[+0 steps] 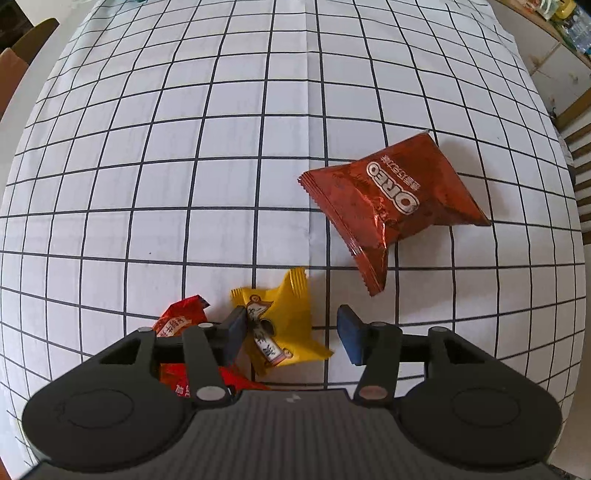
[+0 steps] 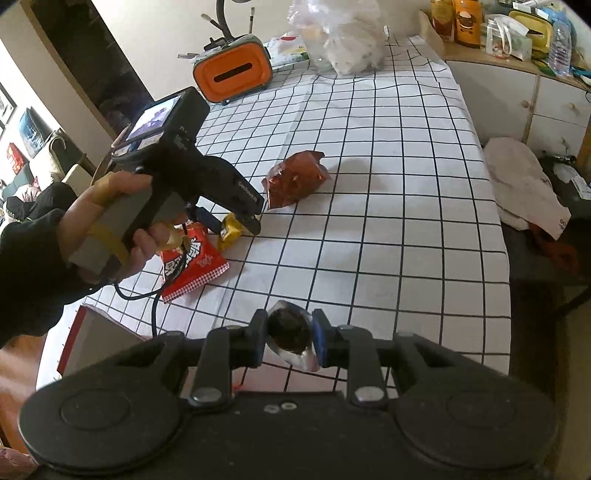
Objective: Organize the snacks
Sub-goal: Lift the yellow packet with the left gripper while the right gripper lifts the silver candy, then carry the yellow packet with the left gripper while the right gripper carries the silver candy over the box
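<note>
Bright daylight; soft shadows; heavy fisheye edge warp.

We count four snack packets in all across the two views. One brown-red foil Oreo packet [image 1: 393, 201] lies on the checked tablecloth [image 1: 184, 147]. One small yellow foil packet [image 1: 286, 321]. One bright red crinkled packet with white lettering [image 2: 194, 264]. One silver foil packet with a dark round snack printed on it [image 2: 290, 338].

Two black two-finger grippers: left gripper [image 1: 293, 334], right gripper [image 2: 288, 338].

At the far end of the table we note one orange box with a dark slot [image 2: 232, 75] and one clear plastic bag of white contents [image 2: 343, 35].

One red-edged cardboard box [image 2: 92, 334] sits at the near table edge.
</note>
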Available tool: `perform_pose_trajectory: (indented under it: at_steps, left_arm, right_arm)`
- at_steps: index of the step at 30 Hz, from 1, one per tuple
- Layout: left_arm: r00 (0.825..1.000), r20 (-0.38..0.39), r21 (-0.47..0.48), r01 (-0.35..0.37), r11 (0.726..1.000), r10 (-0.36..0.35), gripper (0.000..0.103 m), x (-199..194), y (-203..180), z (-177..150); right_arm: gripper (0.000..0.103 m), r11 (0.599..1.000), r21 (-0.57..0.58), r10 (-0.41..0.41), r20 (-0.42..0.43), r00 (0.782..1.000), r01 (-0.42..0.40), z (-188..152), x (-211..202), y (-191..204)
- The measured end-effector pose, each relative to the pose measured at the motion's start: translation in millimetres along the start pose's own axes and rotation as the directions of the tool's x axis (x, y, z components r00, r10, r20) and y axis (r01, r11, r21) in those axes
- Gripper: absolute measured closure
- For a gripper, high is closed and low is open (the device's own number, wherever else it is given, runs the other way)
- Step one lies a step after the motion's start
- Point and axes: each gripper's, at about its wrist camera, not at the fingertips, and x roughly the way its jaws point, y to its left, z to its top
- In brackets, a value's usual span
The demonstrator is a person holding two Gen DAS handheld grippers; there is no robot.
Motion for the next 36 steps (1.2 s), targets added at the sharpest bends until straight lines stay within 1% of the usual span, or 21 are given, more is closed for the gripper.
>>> perform_pose_trajectory:
  at_steps: [4,6,7,8,9,13,21,23,28,31,36]
  left_arm:
    - [1.000,0.007,0.008,-0.002,1.000,0.002,0.052,3.7,-5.0,1.8]
    - [1.000,0.012,0.016,-0.011,1.000,0.011,0.060,4.3,-5.2,1.3]
    - [1.000,0.014,0.020,-0.018,1.000,0.018,0.063,4.5,-4.0,0.8]
    - [1.000,0.017,0.023,-0.023,0.999,0.023,0.068,3.7,-0.9,-0.5]
    - [0.999,0.015,0.024,-0.034,0.999,0.034,0.070,3.2,1.8,-1.5]
    - [1.000,0.023,0.008,-0.007,1.000,0.007,0.073,-2.7,16.6,-7.0]
    - [0.998,0.065,-0.011,0.022,1.000,-0.021,0.077,-13.4,40.8,-15.7]
    - [0.996,0.080,-0.017,0.039,0.999,-0.038,0.078,-19.1,46.7,-19.0]
    - [0.990,0.122,-0.014,0.070,0.997,-0.067,0.078,-45.9,52.9,-31.8]
    - [0.985,0.153,-0.002,0.085,0.996,-0.084,0.079,-66.9,53.9,-41.9]
    - [0.974,0.188,0.002,0.130,0.991,-0.128,0.079,-94.9,55.1,-59.4]
  right_arm:
    - [0.079,1.000,0.000,0.000,-0.003,1.000,0.000,-1.2,0.3,0.9]
    - [0.079,1.000,0.000,0.000,-0.004,1.000,0.000,-1.1,0.4,1.4]
    - [0.079,1.000,-0.001,0.000,-0.004,1.000,0.000,-1.1,0.5,1.4]
    - [0.079,1.000,-0.003,0.000,-0.004,1.000,0.000,-1.3,0.5,2.1]
    - [0.079,1.000,-0.004,-0.001,-0.004,1.000,0.001,-1.0,0.8,2.9]
    - [0.079,1.000,-0.007,-0.002,-0.004,1.000,0.002,-1.3,1.1,4.7]
    - [0.079,1.000,-0.019,0.005,-0.001,1.000,-0.005,-1.0,-6.7,11.9]
    - [0.079,1.000,-0.027,0.009,0.000,1.000,-0.009,-1.6,-10.0,14.9]
    - [0.079,0.998,-0.053,0.021,0.009,1.000,-0.021,-2.6,-21.1,23.6]
    - [0.079,0.997,-0.070,0.027,0.015,1.000,-0.026,-4.2,-28.9,29.0]
    - [0.079,0.994,-0.097,0.044,0.022,0.999,-0.042,-9.0,-43.3,37.5]
